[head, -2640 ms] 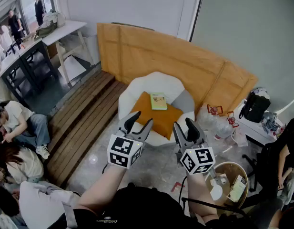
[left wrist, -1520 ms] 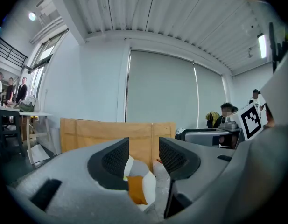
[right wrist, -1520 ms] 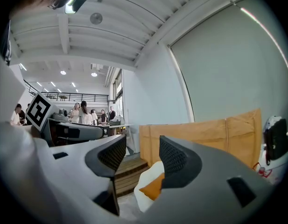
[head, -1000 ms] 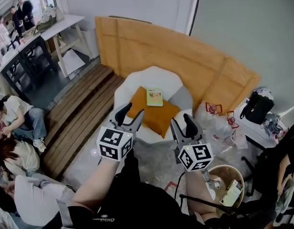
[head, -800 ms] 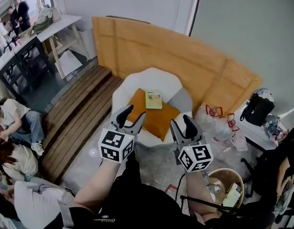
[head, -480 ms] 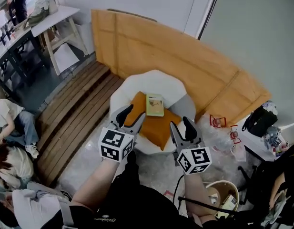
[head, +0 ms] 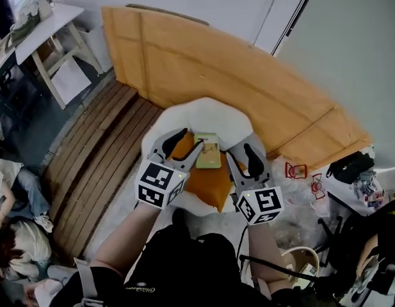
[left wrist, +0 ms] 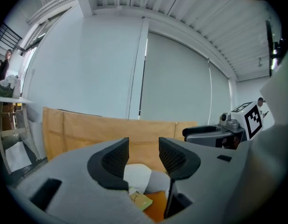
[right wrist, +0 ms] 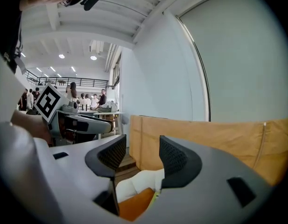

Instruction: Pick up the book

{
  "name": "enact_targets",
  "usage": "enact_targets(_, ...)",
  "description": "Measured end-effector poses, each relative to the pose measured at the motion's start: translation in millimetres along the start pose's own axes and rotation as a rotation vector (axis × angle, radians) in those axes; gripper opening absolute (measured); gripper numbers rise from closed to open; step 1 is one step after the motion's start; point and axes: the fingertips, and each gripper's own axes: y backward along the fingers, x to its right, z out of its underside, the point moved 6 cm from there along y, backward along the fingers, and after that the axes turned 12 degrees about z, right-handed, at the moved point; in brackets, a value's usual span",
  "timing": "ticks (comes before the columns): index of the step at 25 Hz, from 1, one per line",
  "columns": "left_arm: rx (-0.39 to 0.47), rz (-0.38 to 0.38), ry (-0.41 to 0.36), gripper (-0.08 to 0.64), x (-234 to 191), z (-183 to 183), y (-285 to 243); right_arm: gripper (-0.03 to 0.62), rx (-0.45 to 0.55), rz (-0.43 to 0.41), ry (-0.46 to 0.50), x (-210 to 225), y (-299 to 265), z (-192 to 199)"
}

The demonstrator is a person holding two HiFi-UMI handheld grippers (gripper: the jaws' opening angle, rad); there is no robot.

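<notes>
Book not yet picked up.
The book [head: 208, 151] lies on the cushion [head: 207, 183], untouched. The left gripper [head: 186, 142] and right gripper [head: 239, 153] hover near the cushion, jaws apart and empty; grasp and lift remain.

Left gripper [head: 186, 143]: grey moulded body; dark ribbed pads [left wrist: 116, 157]; white cube [head: 161, 184] with black square markers.
Right gripper [head: 242, 156]: same grey build; marker cube [head: 259, 204]; thin black cable [head: 241, 243] below.
Clothing: black top [head: 184, 267]; grey strap [head: 82, 279] on left arm.
</notes>
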Motion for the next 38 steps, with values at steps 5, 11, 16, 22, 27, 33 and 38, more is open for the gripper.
enact_targets(5,-0.003,0.002,-0.002,0.204,-19,-8,-26,0.207,0.015,0.004,0.025,14,-32,-12)
enact_targets(11,0.024,0.001,-0.013,0.202,-8,-24,-40,0.207,0.067,-0.023,0.003,22,-41,-30)
enact_targets(16,0.015,-0.030,-0.020,0.202,-4,-26,-57,0.207,0.055,-0.030,0.014,45,-44,-34)
enact_targets(22,-0.025,-0.023,0.014,0.202,-5,-13,-73,0.207,0.008,-0.034,-0.002,53,-49,-16)
enact_targets(27,-0.057,-0.023,0.041,0.202,-8,0,-81,0.207,-0.028,-0.047,-0.021,56,-59,-2)
enact_targets(33,-0.123,-0.030,0.097,0.201,-18,31,-92,0.207,-0.103,-0.063,-0.045,58,-72,27)
enact_targets(38,-0.162,-0.037,0.135,0.201,-28,57,-99,0.207,-0.159,-0.067,-0.059,56,-87,54)
